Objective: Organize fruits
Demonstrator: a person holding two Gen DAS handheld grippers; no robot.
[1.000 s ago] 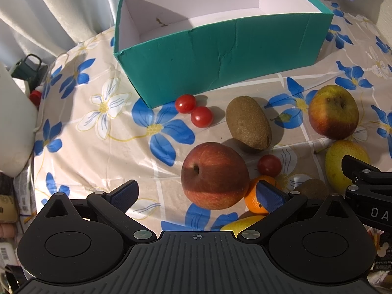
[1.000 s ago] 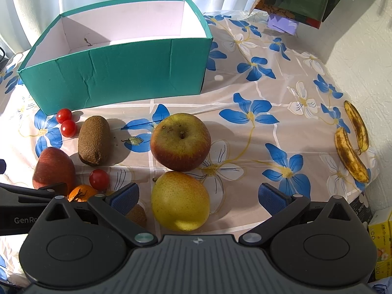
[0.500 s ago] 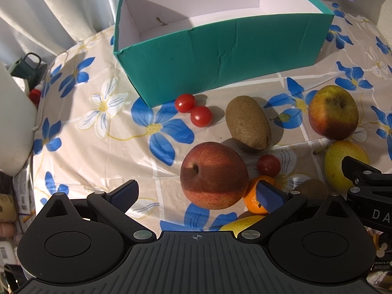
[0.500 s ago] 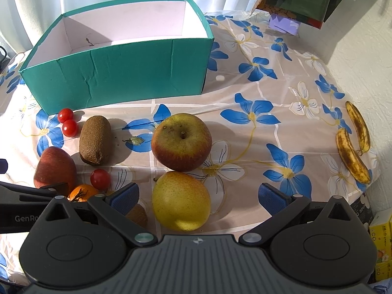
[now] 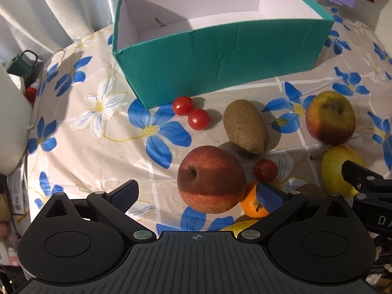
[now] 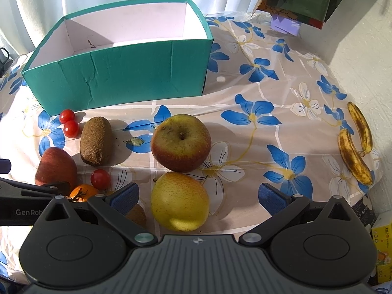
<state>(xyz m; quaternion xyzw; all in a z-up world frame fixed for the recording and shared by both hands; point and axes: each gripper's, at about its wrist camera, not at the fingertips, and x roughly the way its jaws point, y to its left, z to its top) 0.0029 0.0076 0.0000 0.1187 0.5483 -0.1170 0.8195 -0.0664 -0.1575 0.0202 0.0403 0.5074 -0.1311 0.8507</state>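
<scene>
An empty teal box (image 5: 220, 56) (image 6: 117, 78) stands at the back of the flowered tablecloth. In front of it lie two cherry tomatoes (image 5: 191, 112), a kiwi (image 5: 246, 126) (image 6: 95, 140), a red apple (image 5: 210, 178) (image 6: 55, 166), a third tomato (image 5: 265, 169), a mandarin (image 5: 251, 207), a yellow-red apple (image 6: 181, 143) (image 5: 330, 117) and a yellow pear (image 6: 180, 204) (image 5: 335, 169). My left gripper (image 5: 196, 193) is open, with the red apple just ahead between its fingers. My right gripper (image 6: 197, 196) is open around the pear.
Two spotted bananas (image 6: 356, 144) lie near the table's right edge by a white wall. A small brown fruit (image 6: 137, 216) sits beside the pear. Curtains hang behind the box. A dark bag (image 5: 23, 66) and clutter stand off the table's left edge.
Both views have shifted only slightly; the fruit has stayed put and both grippers remain open.
</scene>
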